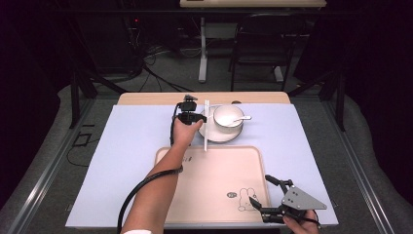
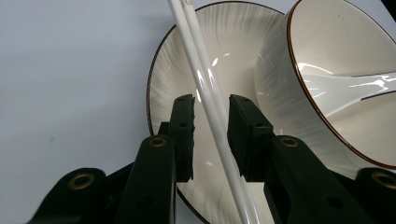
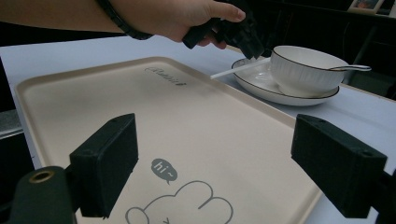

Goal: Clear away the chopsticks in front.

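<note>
White chopsticks (image 1: 206, 126) lengthwise toward the tray (image 1: 170, 161).

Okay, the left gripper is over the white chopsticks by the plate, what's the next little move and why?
Probably close the left gripper the rest of the way. The chopsticks lie between its pads, leaning on the plate rim, with gaps still showing on both sides, so nothing is gripped yet. Lift only once the pads pinch them.

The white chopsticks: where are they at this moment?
In the high view the white chopsticks lie across the plate's left rim, left of the bowl, between the left gripper's jaws, their near end over the tray.
</note>
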